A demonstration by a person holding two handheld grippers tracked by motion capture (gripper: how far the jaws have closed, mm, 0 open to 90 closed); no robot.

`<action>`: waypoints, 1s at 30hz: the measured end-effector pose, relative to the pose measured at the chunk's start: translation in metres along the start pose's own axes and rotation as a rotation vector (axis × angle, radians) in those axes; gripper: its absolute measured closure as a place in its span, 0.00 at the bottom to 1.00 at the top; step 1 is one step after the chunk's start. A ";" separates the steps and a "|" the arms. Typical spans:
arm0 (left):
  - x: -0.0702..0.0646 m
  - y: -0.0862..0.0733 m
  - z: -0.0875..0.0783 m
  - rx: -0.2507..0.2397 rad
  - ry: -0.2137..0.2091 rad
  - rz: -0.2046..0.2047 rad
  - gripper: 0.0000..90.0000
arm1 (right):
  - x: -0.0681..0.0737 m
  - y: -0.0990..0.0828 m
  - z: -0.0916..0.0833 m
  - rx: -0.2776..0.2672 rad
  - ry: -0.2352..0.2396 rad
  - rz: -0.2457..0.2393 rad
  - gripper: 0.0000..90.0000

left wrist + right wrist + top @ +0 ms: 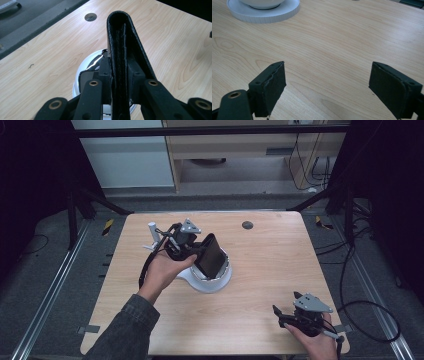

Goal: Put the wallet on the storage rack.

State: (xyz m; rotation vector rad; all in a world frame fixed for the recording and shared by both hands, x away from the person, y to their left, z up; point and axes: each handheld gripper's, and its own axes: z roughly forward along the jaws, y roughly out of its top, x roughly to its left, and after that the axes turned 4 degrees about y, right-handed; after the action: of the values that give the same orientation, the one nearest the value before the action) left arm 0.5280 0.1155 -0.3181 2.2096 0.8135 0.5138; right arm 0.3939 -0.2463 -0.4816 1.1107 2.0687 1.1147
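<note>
A: Wallet (125, 50), black and folded, stood on edge in the white bowl (222, 275), which sat on a white base on the desk (270, 270), left of its middle. What could have gone wrong from there?

B: My guess was a tip-over. The wallet leaned against the rim, so if the grip let go off balance it might have flopped out, or dragged the light bowl sideways.

A: Where was it relative to the left hand-held gripper (120, 75)?

B: Right between the pads, which were clamped on its lower part, with the folded spine rising beyond the jaws. The bowl showed just underneath.

A: And the right hand-held gripper (327, 82)?

B: Jaws stood wide apart with nothing between them, resting near the desk's front right corner, well apart from the bowl
</note>
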 end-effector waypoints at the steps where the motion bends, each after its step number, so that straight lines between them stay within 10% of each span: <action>1: 0.000 0.000 0.000 -0.001 0.002 -0.002 0.84 | 0.000 0.000 0.000 0.000 0.000 0.000 0.15; 18: 0.003 -0.002 -0.010 -0.040 0.054 -0.021 0.63 | -0.001 0.000 0.000 0.004 0.001 0.002 0.15; 30: 0.002 0.002 -0.047 -0.124 0.081 -0.008 0.56 | 0.001 0.000 0.000 0.009 0.004 -0.001 0.15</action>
State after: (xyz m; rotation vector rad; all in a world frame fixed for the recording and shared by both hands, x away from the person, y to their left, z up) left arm 0.5034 0.1385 -0.2857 2.0827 0.8096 0.6363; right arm 0.3935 -0.2458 -0.4821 1.1126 2.0792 1.1085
